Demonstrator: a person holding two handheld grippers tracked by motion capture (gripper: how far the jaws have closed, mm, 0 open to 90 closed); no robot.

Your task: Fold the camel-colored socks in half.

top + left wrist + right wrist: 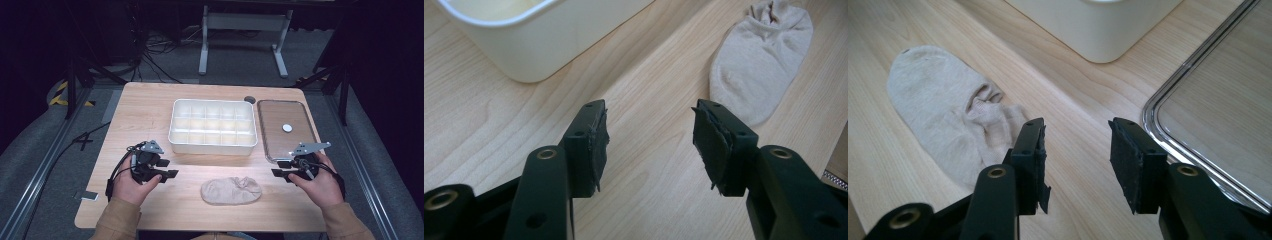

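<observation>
Both grippers, left gripper (169, 169) and right gripper (278, 168), hover with jaws spread and empty; the sock (231, 190) lies between them near the table's front edge (long axis left-right), about equally close to each.

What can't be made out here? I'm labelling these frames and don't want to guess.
- Divided box: what its compartments hold; high view, too small, washed out by glare.
- Small white disc on the clear lid: too small to identify.
- Sock: one end hidden behind the right gripper's jaws in its own view.
</observation>
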